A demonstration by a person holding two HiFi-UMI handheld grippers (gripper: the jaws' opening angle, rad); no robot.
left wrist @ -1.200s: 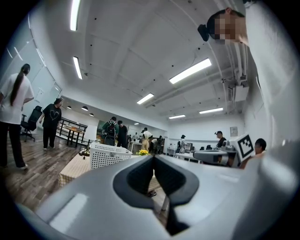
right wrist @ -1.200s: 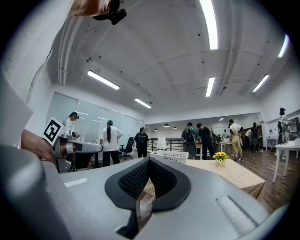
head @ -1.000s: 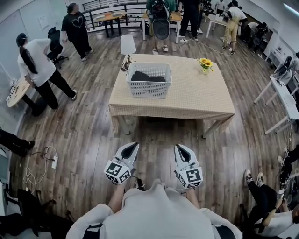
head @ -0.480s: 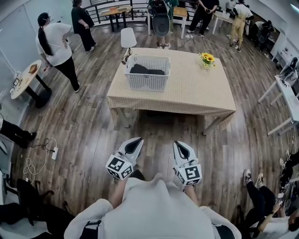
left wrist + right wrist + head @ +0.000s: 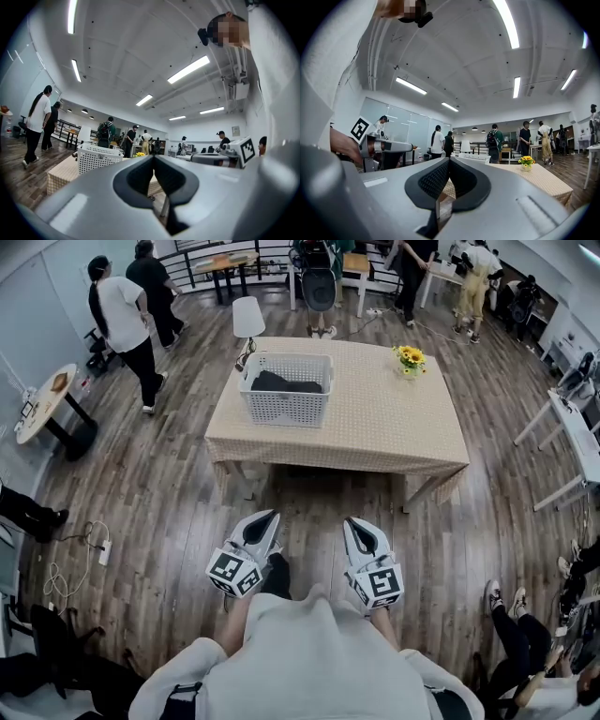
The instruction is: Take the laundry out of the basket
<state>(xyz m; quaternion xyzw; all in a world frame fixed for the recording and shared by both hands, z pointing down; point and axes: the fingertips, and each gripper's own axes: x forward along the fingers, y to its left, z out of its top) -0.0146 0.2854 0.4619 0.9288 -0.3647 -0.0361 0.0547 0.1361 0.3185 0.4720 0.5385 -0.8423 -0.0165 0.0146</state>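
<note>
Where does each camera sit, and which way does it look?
Head view: on the person's head, looking down at table, basket, left tool, right tool and own shoulders.
Left gripper view: on the left tool, looking along its shut jaws toward the basket.
Right gripper view: on the right tool, along shut jaws toward table and flowers.
Shared: all show the table.

Laundry (image 5: 281, 383) in basket (image 5: 286, 415), table (image 5: 375, 432) L; flowers (image 5: 409, 356), prob. vase (image 5: 410, 371), R.
</note>
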